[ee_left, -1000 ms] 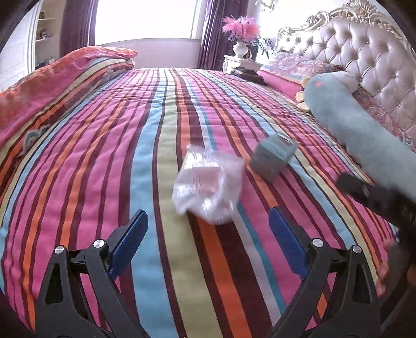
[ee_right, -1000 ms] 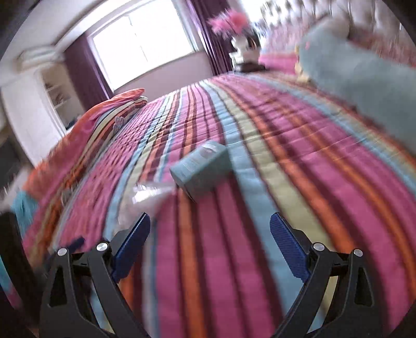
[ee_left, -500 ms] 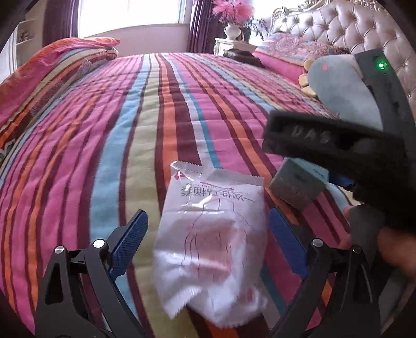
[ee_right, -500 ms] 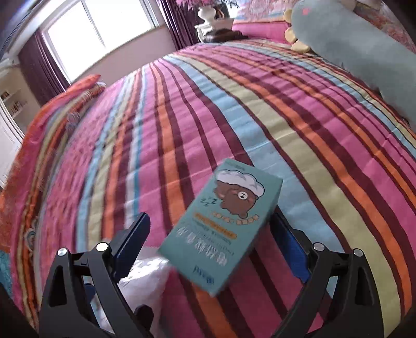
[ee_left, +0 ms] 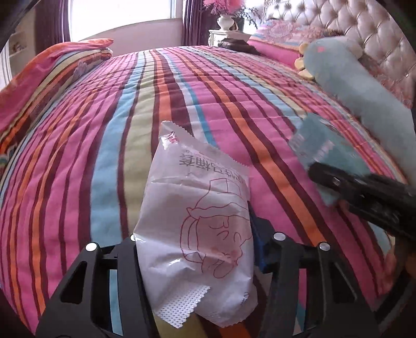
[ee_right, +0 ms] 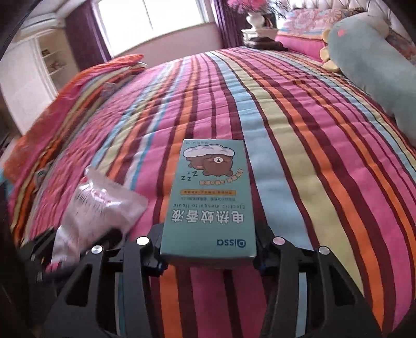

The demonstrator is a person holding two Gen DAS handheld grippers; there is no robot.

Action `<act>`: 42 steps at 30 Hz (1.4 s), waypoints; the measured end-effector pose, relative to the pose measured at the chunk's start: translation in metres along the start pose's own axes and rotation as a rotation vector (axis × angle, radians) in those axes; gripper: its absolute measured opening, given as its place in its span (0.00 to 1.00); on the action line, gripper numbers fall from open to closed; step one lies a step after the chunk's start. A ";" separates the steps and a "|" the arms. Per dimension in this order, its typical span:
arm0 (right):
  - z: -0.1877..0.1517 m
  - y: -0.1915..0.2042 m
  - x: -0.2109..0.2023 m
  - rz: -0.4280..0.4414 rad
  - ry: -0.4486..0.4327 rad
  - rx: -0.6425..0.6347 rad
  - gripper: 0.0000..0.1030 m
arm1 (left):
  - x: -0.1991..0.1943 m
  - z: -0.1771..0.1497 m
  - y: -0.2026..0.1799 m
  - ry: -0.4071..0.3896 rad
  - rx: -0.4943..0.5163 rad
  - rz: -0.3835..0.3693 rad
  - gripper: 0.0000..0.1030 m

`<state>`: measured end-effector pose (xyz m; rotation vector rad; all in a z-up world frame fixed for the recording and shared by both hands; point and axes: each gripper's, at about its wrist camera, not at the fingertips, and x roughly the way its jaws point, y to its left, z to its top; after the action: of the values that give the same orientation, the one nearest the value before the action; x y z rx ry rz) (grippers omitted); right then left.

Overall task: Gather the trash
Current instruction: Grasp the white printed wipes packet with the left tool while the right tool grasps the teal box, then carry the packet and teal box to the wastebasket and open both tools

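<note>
A white plastic wrapper with a red line drawing sits between the jaws of my left gripper, which is shut on it just above the striped bedspread. A teal carton with a sleeping bear print is clamped at its near end in my right gripper. The right gripper and its carton show blurred at the right of the left wrist view. The wrapper and left gripper show blurred at the lower left of the right wrist view.
A long grey-blue plush toy lies along the right side by the tufted headboard. A folded striped quilt is piled at the left. A nightstand with a flower vase stands beyond the bed.
Both grippers moved in over their items and closed: the left onto the wrapper, the right onto the carton, which turned lengthwise between the jaws.
</note>
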<state>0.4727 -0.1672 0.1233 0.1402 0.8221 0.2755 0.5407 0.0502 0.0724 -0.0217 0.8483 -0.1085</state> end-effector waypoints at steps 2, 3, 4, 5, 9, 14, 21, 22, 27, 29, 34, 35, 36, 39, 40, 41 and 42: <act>-0.012 0.000 -0.020 0.033 -0.030 -0.019 0.45 | -0.022 -0.016 0.004 -0.018 -0.019 -0.018 0.49; -0.020 0.000 -0.033 0.059 -0.037 -0.024 0.45 | -0.034 -0.024 0.006 -0.030 -0.027 -0.031 0.49; -0.030 0.000 -0.048 0.084 -0.048 -0.028 0.45 | -0.052 -0.036 0.007 -0.047 -0.033 -0.046 0.49; -0.039 0.000 -0.063 0.106 -0.057 -0.036 0.45 | -0.070 -0.049 0.008 -0.066 -0.031 -0.058 0.49; -0.097 0.003 -0.131 0.197 -0.094 -0.100 0.45 | -0.153 -0.106 0.006 -0.150 0.001 -0.070 0.49; -0.188 0.012 -0.207 0.350 -0.076 -0.159 0.45 | -0.261 -0.202 -0.009 -0.232 0.030 -0.103 0.49; -0.316 0.026 -0.281 0.447 0.036 -0.163 0.45 | -0.326 -0.360 -0.057 -0.119 0.072 -0.112 0.49; -0.335 0.027 -0.283 0.429 0.067 -0.165 0.45 | -0.324 -0.384 -0.066 -0.067 0.093 -0.101 0.49; -0.418 0.027 -0.253 0.330 0.280 -0.140 0.45 | -0.279 -0.486 -0.099 0.194 0.130 -0.124 0.49; -0.444 0.026 -0.230 0.279 0.370 -0.122 0.45 | -0.259 -0.509 -0.105 0.281 0.128 -0.131 0.49; -0.481 0.035 -0.179 0.207 0.540 -0.133 0.45 | -0.215 -0.545 -0.116 0.458 0.169 -0.119 0.49; -0.482 0.039 -0.173 0.198 0.565 -0.149 0.45 | -0.210 -0.548 -0.114 0.477 0.154 -0.129 0.49; -0.482 0.044 -0.167 0.191 0.579 -0.161 0.45 | -0.204 -0.551 -0.111 0.498 0.136 -0.135 0.49; -0.481 0.055 -0.156 0.185 0.600 -0.182 0.47 | -0.196 -0.553 -0.105 0.527 0.102 -0.148 0.53; -0.481 0.056 -0.153 0.180 0.601 -0.185 0.54 | -0.195 -0.553 -0.104 0.533 0.093 -0.143 0.55; -0.479 0.059 -0.148 0.172 0.613 -0.185 0.61 | -0.195 -0.553 -0.104 0.533 0.090 -0.130 0.63; -0.479 0.058 -0.146 0.158 0.620 -0.180 0.79 | -0.195 -0.553 -0.103 0.532 0.088 -0.120 0.76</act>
<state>0.0132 -0.1467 -0.0832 -0.0561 1.3971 0.5554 -0.0110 -0.0187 -0.1414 0.0413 1.3728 -0.2723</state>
